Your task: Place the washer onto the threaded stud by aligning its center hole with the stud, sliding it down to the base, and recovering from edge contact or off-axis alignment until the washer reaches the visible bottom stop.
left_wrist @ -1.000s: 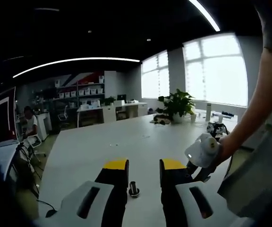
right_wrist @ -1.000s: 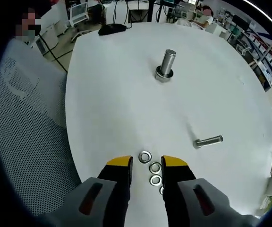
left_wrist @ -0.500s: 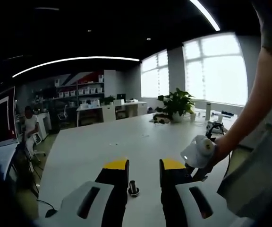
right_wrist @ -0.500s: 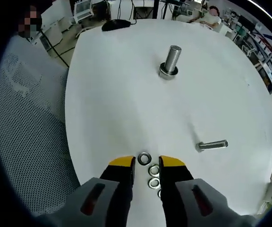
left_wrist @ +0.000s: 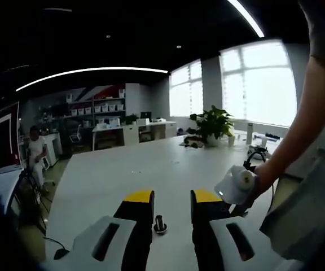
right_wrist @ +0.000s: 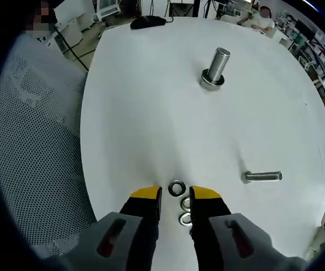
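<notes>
In the right gripper view, several steel washers lie in a row on the white table (right_wrist: 151, 113). The front washer (right_wrist: 176, 187) sits just ahead of my right gripper (right_wrist: 175, 195), and two more washers (right_wrist: 185, 204) lie in the gap between its jaws. The jaws stand narrowly apart, holding nothing. Farther off, the threaded stud (right_wrist: 216, 68) stands upright on its base. My left gripper (left_wrist: 172, 197) is open and hovers low over the table, with the same stud (left_wrist: 160, 224) small between its jaws. The right gripper (left_wrist: 238, 185), held in a hand, shows to its right.
A loose bolt (right_wrist: 262, 176) lies flat to the right of the washers. A person's white mesh garment (right_wrist: 33, 141) runs along the table's left edge. A potted plant (left_wrist: 213, 123) and small items stand at the table's far end. A seated person (left_wrist: 36, 149) is at the left.
My right gripper's jaws have narrowed slightly and its view has shifted, so the front washer now lies at the fingertips. In the left gripper view the hand with the right gripper moved slightly left.
</notes>
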